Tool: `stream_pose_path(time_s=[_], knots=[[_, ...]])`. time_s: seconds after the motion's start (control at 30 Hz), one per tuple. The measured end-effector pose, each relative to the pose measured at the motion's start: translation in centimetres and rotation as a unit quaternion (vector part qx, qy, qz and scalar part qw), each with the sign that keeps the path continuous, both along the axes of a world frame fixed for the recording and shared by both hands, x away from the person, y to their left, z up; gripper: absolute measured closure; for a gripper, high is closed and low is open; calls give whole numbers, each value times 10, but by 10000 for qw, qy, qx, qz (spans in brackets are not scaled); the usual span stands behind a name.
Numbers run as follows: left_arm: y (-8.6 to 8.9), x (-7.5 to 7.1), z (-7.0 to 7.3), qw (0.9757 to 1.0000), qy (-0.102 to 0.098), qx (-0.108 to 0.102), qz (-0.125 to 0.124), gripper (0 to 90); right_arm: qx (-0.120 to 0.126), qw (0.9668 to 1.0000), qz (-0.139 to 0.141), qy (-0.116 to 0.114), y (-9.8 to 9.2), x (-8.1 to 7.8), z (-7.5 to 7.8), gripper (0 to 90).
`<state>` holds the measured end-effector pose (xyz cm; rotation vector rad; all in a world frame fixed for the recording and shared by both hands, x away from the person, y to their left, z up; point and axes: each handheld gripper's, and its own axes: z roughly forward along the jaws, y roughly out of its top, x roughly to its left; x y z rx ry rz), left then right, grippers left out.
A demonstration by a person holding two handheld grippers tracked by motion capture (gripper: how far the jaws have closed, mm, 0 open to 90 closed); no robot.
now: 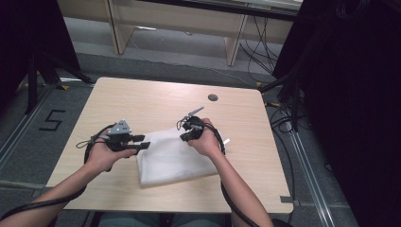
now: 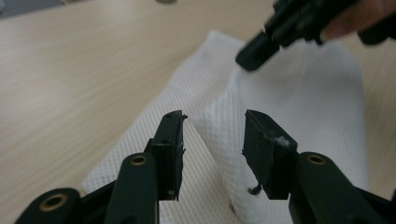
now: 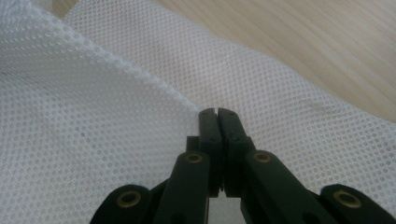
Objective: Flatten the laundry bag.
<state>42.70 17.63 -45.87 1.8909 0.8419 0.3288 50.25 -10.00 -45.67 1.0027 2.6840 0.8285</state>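
The white mesh cloth [image 1: 172, 158] looks light, limp and a little slippery, so it should be pinched at an edge or fold rather than mid-sheet. It lies folded near the desk's [image 1: 142, 99] front edge, about midway. The right claw [image 3: 218, 112] is clamped on a raised fold; the left claw [image 2: 212, 135] stands apart, astride a ridge.

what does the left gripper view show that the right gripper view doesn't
The left gripper view shows its own jaws standing apart, a raised fold of the white mesh cloth between them, and the right gripper on the cloth's lifted edge. The right gripper view shows its own jaws pressed together on a cloth edge, and the fine holes of the weave. Both show the white mesh cloth lying on the light wooden table.
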Motion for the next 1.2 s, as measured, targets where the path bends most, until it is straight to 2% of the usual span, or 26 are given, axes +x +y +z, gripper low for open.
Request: stream_pose_path(time_s=[0.03, 0.13, 0.23, 0.27, 0.3, 0.37, 0.4, 0.43, 0.47, 0.5, 0.53, 0.57, 0.63, 0.67, 0.7, 0.73, 0.77, 0.8, 0.83, 0.87, 0.9, 0.97, 1.07, 1.1, 1.13, 1.2], knots=[[1, 1, 4, 9999, -78, -43, 102, 564, 1, 10000, -12, 20, -2, 0, 1, 900], [4, 9, 10, 9990, -156, 28, 425, 562, -7, 10000, -75, 20, -4, -1, 1, 900], [7, 21, 6, 9976, 14, 241, 644, 602, 35, 10000, -37, -10, -6, -4, 3, 900], [7, 27, 1, 9976, 126, 360, 578, 621, 30, 10000, 0, -26, -6, -4, 4, 900], [8, 31, -2, 9971, 231, 584, 436, 634, 42, 10000, -39, -5, -7, -6, 5, 900], [5, 38, -13, 9963, 423, 646, 366, 666, 37, 10000, -16, -36, -8, -7, 6, 900], [2, 44, -25, 9951, 672, 692, 224, 694, 44, 10000, -58, -26, -9, -10, 8, 900], [2, 44, -25, 9951, 672, 692, 224, 704, 44, 10000, -58, -26, -9, -10, 8, 900], [-1, 48, -32, 9930, 769, 900, 16, 713, 69, 9999, -20, -85, -10, -12, 11, 900], [-4, 49, -35, 9916, 776, 1035, -70, 714, 90, 9999, -25, -65, -10, -12, 11, 900], [-4, 49, -35, 9916, 776, 1035, -70, 727, 90, 9999, -25, -65, -10, -12, 11, 900], [-7, 50, -38, 9898, 848, 1122, -218, 742, 117, 9998, 37, -138, -11, -15, 13, 900], [-12, 51, -41, 9872, 871, 1287, -356, 763, 119, 9998, 36, -157, -12, -17, 15, 900], [-12, 51, -41, 9872, 871, 1287, -356, 776, 119, 9998, 36, -157, -12, -17, 15, 900], [-15, 51, -43, 9846, 889, 1434, -464, 788, 145, 9997, 33, -177, -13, -19, 15, 900], [-15, 51, -43, 9846, 889, 1434, -464, 792, 149, 9998, -34, -146, -13, -20, 15, 900], [-16, 52, -45, 9829, 893, 1524, -522, 796, 159, 9997, 3, -160, -15, -21, 16, 900], [-16, 52, -45, 9829, 893, 1524, -522, 799, 159, 9997, 3, -160, -15, -21, 16, 900], [-16, 53, -47, 9814, 944, 1576, -552, 799, 210, 9996, -42, -176, -15, -21, 16, 900], [-17, 53, -47, 9824, 950, 1521, -519, 806, 242, 9995, -26, -209, -17, -23, 16, 900], [-17, 53, -47, 9824, 950, 1521, -519, 807, 242, 9995, -26, -209, -17, -23, 16, 900], [-16, 54, -46, 9805, 937, 1617, -601, 809, 234, 9995, -1, -223, -19, -25, 18, 900], [-16, 56, -46, 9801, 960, 1622, -630, 825, 213, 9995, 27, -237, -21, -27, 21, 900], [-16, 56, -47, 9810, 946, 1594, -580, 830, 237, 9995, 3, -220, -23, -32, 25, 900], [-16, 58, -46, 9798, 915, 1665, -628, 829, 258, 9993, 7, -268, -24, -33, 27, 900], [-16, 59, -46, 9801, 924, 1654, -596, 829, 265, 9993, 11, -260, -25, -36, 29, 900]])
